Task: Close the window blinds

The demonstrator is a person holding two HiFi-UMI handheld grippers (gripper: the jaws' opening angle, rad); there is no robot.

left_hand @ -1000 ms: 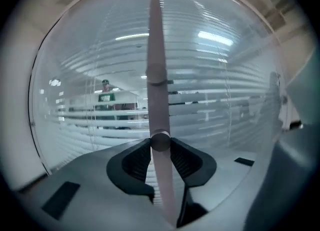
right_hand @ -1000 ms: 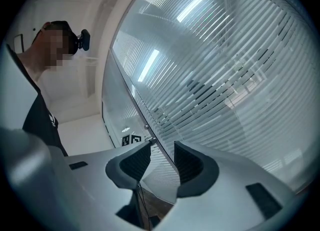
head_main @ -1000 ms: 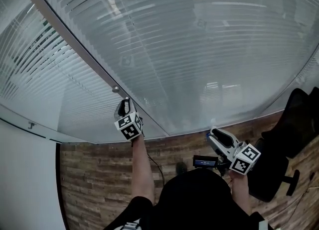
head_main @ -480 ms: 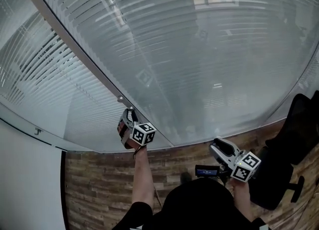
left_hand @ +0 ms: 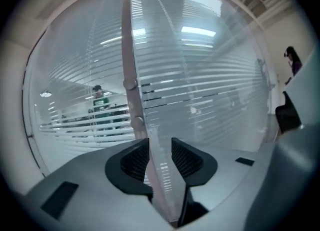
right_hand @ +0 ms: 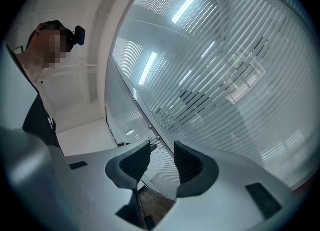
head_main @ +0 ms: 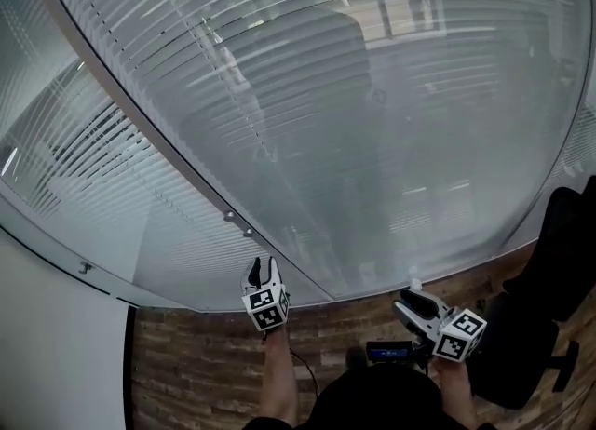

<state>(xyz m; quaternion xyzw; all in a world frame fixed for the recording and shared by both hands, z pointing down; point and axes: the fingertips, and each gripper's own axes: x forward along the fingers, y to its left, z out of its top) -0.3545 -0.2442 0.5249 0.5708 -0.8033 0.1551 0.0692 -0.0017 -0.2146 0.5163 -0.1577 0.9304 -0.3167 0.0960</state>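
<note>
L gripper jaws apart, nothing held, low by window's bottom edge, under knobs on post. R gripper apart, idle. Blinds: right of post approx. shut; left-side slats gapped, so that side's to do.

Black chair partly beyond frame edge

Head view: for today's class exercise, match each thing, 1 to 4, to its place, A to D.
1 left claw
2 right claw
3 two knobs
4 office chair

A black, at the far right edge
B on the frame strip between the window blinds
C just below the knobs, pointing up at the strip
D low down, left of the chair, over the wood floor

Pairs: 1-C, 2-D, 3-B, 4-A.
</note>
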